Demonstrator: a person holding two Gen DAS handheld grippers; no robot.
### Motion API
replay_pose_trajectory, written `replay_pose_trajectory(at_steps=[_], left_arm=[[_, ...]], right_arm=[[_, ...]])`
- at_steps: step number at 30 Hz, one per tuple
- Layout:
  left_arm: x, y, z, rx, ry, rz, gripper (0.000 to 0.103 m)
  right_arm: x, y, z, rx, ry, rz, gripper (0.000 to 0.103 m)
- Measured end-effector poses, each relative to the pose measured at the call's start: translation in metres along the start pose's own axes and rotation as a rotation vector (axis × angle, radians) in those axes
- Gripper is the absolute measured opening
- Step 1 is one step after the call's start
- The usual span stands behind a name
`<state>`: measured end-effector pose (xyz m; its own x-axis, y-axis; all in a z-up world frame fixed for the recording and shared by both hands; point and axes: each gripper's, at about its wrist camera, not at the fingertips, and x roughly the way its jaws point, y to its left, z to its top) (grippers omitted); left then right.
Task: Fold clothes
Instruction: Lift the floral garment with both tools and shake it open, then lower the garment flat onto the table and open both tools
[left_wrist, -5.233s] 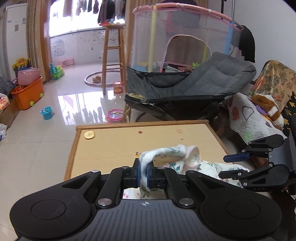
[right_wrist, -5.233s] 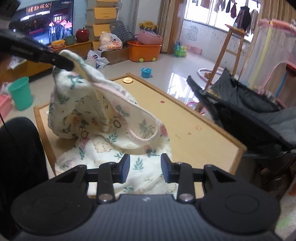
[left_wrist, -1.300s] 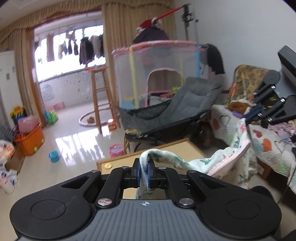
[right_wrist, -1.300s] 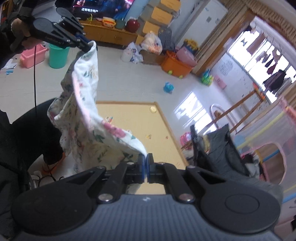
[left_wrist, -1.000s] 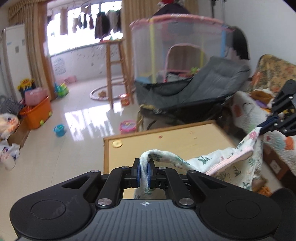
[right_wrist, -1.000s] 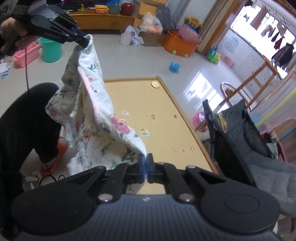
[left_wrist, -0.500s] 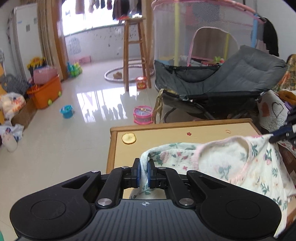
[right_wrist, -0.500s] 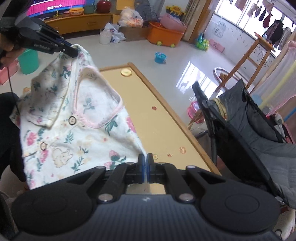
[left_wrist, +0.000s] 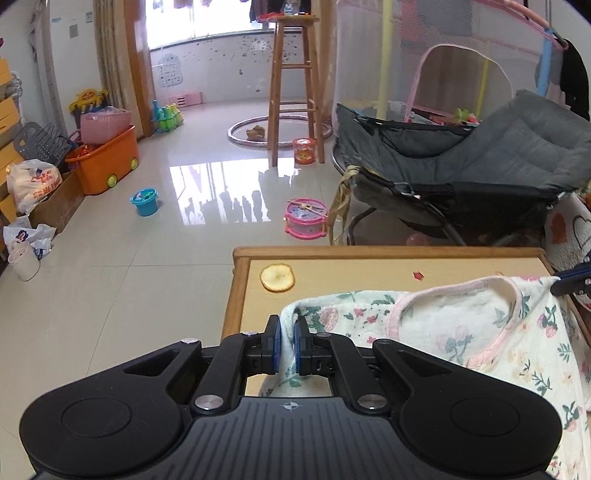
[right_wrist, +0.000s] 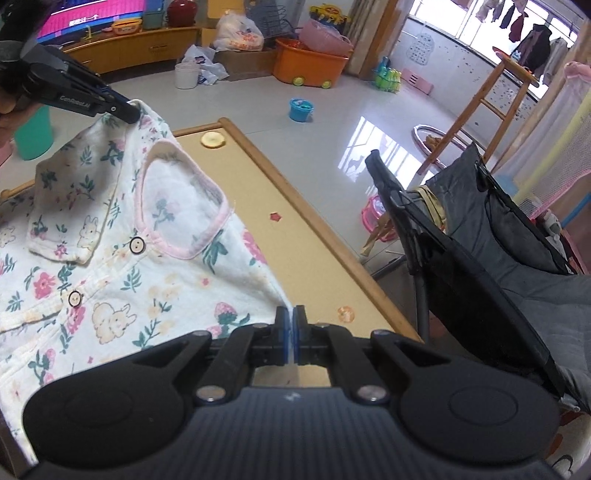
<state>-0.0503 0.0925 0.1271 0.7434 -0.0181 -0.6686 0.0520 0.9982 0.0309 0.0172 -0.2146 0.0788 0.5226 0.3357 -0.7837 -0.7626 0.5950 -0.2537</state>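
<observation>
Both tools grip the floral baby garment (right_wrist: 122, 266), the left tool (left_wrist: 287, 345) pinching one shoulder and the right tool (right_wrist: 293, 334) pinching the other, so that it hangs stretched between them over the near side of the wooden desk (left_wrist: 369, 273), neckline facing up.

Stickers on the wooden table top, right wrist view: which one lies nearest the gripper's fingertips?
The round orange sticker, just right of the right gripper. The red star sticker and the round yellow sticker lie farther up the wooden table.
</observation>
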Motion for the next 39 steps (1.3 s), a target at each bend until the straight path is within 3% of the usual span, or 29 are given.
replay_pose_trajectory(at_steps=[7,15,24,33,39], left_arm=[[0.015,0.004,0.012,-0.019,-0.022,0.026,0.008],[0.038,0.003,0.012,-0.054,-0.017,0.033,0.015],[0.052,0.004,0.008,-0.059,0.02,0.047,0.016],[0.043,-0.002,-0.013,0.033,0.107,-0.01,0.016],[0.016,-0.019,-0.035,0.102,0.15,-0.117,0.035]], right_arm=[[0.003,-0.002,0.011,0.032,-0.019,-0.062,0.002],[0.02,0.006,0.019,0.031,0.015,-0.119,0.002],[0.039,0.013,0.022,0.026,0.066,-0.139,0.002],[0.056,0.009,0.019,-0.005,0.138,-0.232,0.007],[0.037,0.005,0.018,0.032,0.117,-0.225,0.012]])
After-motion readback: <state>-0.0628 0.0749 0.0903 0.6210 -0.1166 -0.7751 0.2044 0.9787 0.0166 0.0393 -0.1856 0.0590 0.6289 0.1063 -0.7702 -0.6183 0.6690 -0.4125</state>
